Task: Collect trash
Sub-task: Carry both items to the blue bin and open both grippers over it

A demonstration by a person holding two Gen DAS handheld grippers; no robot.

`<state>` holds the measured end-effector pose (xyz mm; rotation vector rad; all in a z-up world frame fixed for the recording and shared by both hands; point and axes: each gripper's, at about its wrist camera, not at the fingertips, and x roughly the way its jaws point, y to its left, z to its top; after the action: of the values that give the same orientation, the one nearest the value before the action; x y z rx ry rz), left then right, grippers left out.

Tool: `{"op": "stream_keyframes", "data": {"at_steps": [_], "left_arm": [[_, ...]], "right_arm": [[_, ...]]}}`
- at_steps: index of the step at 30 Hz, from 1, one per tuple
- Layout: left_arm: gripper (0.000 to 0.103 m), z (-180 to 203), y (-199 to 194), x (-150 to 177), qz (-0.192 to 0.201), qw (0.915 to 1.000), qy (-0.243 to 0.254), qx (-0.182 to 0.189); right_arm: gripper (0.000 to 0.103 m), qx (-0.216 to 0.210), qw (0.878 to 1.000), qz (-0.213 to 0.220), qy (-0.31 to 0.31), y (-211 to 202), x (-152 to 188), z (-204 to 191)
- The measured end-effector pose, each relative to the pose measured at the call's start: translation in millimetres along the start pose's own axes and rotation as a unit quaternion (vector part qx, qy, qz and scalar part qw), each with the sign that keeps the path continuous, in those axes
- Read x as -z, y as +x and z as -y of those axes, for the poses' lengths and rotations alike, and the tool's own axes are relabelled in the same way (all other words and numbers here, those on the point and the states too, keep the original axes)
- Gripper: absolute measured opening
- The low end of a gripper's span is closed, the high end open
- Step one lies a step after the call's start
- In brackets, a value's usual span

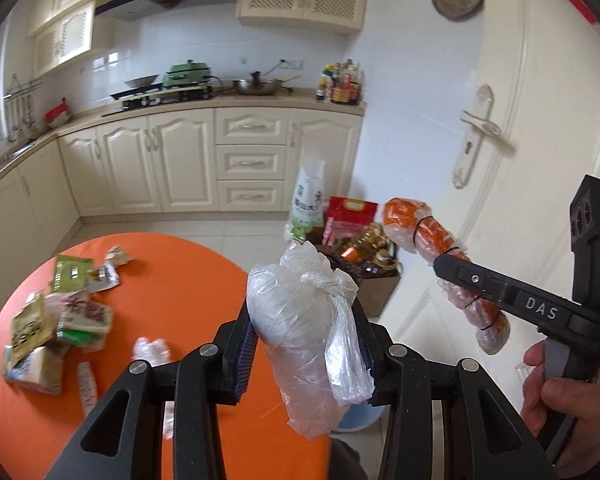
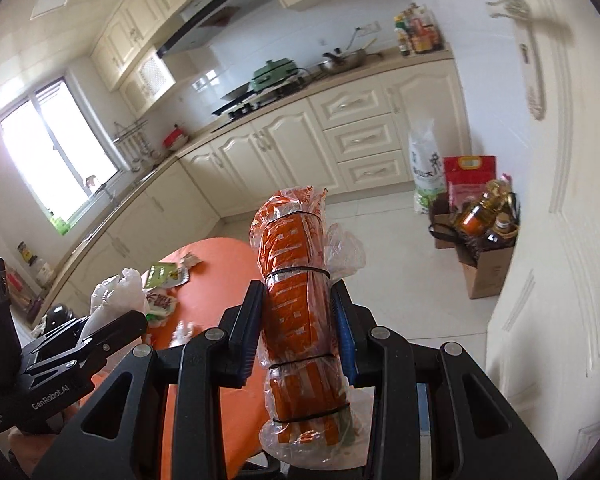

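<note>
My left gripper (image 1: 302, 320) is shut on a crumpled clear plastic bag (image 1: 292, 292), held above the edge of a round orange table (image 1: 180, 280). Several snack wrappers (image 1: 60, 320) lie on the table's left side, with a small clear scrap (image 1: 152, 350) nearer me. To the right, a hand (image 1: 556, 392) holds my right gripper (image 1: 456, 270), shut on an orange roll wrapped in clear plastic and bound with black bands (image 1: 404, 220). In the right wrist view the roll (image 2: 292, 240) stands upright between the right gripper's (image 2: 298, 300) pads. The left gripper (image 2: 132, 320) and its bag (image 2: 116, 292) are at the lower left.
A cardboard box of oil bottles (image 1: 364, 256) stands on the floor by the white door (image 1: 520, 160), with a white sack (image 1: 308, 200) and a red bag (image 1: 352, 212) behind it. Cream cabinets (image 1: 180, 160) line the far wall. Something pale blue (image 1: 356, 416) shows below the bag.
</note>
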<state>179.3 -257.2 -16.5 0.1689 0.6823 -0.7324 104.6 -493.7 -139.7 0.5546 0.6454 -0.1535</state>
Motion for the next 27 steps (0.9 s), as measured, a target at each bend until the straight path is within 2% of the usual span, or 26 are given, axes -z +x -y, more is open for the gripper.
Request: {"op": "stream_keyframes", "data": {"at_steps": [4, 10, 18, 21, 22, 23, 25, 27], "left_arm": [[0.038, 61.8, 62.8, -5.6, -0.051, 0.997, 0.029, 0.051], [0.038, 111.4, 168.1, 7.8, -0.156, 0.9843, 0.02, 0.081], [0.04, 144.2, 306.1, 19.3, -0.266, 0.9624, -0.002, 0.057], [0.041, 133.1, 359.3, 19.0, -0.293, 0.9542, -0.002, 0.059], [0.048, 137.2, 372.3, 17.8, -0.299, 0.9527, 0.001, 0.053], [0.061, 140.2, 385.6, 17.2, -0.303, 0.9518, 0.003, 0.046], [0.075, 134.7, 404.8, 17.3, -0.307, 0.951, -0.005, 0.039], [0.079, 133.7, 409.7, 17.4, -0.308, 0.9506, -0.009, 0.034]], "right_arm": [[0.034, 0.057, 0.998, -0.01, 0.035, 2.7, 10.0, 61.5], [0.034, 0.108, 0.988, -0.07, 0.09, 46.2, 45.4, 140.6], [0.034, 0.126, 0.969, -0.142, 0.155, 117.8, 87.1, 212.7], [0.036, 0.127, 0.963, -0.157, 0.179, 136.7, 98.6, 233.5], [0.036, 0.124, 0.962, -0.158, 0.185, 142.1, 101.1, 239.4], [0.036, 0.123, 0.961, -0.159, 0.189, 147.0, 103.0, 243.4], [0.038, 0.123, 0.959, -0.166, 0.194, 155.9, 105.3, 250.7], [0.052, 0.133, 0.957, -0.168, 0.196, 161.3, 105.6, 255.2]]}}
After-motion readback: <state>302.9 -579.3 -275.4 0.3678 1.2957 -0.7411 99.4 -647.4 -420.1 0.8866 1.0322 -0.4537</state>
